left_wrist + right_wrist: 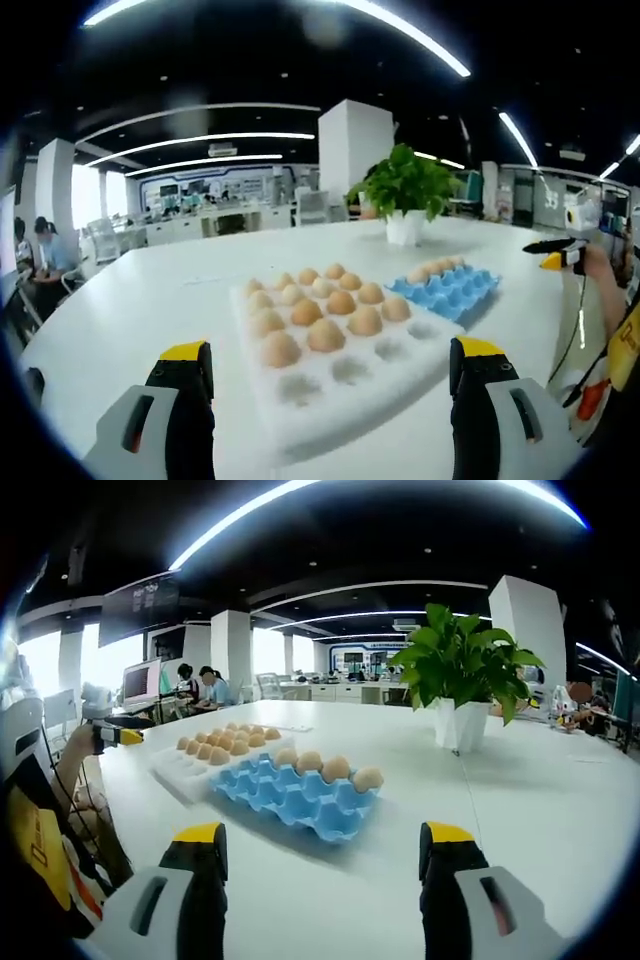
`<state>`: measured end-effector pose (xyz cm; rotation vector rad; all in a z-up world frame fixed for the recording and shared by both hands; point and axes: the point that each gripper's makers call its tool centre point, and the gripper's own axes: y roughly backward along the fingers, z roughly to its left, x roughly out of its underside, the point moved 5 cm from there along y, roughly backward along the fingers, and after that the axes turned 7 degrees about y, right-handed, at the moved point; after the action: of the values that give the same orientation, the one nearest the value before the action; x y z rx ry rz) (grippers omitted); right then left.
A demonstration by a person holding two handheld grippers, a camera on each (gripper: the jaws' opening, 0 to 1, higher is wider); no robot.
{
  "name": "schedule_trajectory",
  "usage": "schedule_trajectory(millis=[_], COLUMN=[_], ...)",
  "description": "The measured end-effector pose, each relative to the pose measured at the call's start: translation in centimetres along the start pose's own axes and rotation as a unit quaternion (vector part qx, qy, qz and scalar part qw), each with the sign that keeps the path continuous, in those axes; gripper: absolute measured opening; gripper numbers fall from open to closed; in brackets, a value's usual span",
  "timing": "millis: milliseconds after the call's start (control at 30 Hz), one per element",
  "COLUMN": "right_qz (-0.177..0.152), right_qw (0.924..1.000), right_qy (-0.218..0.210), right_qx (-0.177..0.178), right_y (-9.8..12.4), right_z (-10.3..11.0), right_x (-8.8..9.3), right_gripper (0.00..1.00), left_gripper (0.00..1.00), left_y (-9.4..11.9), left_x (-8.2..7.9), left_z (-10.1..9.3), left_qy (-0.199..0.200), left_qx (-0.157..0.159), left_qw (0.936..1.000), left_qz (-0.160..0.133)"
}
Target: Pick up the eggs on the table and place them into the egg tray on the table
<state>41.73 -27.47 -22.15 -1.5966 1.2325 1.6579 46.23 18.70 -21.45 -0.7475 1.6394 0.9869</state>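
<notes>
Left gripper view: egg tray (455, 290) near table (150, 290) edge.

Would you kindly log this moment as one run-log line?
left tool open, empty | right tool open, empty | blue egg tray partly filled | white foam tray holds eggs

— What stands in the way on the table (560, 800)?
— The white foam block (330, 385) near left, the blue egg tray (295, 798) just beside it, the potted plant (462, 675) far off.
— Free room?
— Bare tabletop right of the tray, and nearer.
</notes>
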Motion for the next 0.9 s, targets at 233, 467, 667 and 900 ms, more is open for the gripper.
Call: schedule_trajectory(millis=[233, 467, 667, 900], right_qz=[-0.003, -0.002, -0.003, 0.000], right_qw=[1.0000, 1.0000, 1.0000, 1.0000], right_qy=[0.001, 0.002, 0.002, 0.006], right_qx=[-0.002, -0.005, -0.004, 0.001], right_y=[-0.1, -0.4, -0.4, -0.5], right_z=[0.0, 0.0, 0.0, -0.2], right_x=[-0.1, 0.0, 0.0, 0.1], right_gripper=[0.82, 0.82, 0.82, 0.82], left_gripper=[1.00, 1.00, 0.99, 0.95], left_y=[-0.2, -0.3, -0.6, -0.7], left_x=[0.0, 0.1, 0.2, 0.2], left_z=[-0.1, -0.4, -0.8, -1.2], left_qy=[0.001, 0.005, 0.001, 0.002], left_qx=[0.003, 0.007, 0.015, 0.027], left_qw=[1.0000, 1.0000, 0.9999, 0.9996], left_qz=[0.001, 0.000, 0.002, 0.004])
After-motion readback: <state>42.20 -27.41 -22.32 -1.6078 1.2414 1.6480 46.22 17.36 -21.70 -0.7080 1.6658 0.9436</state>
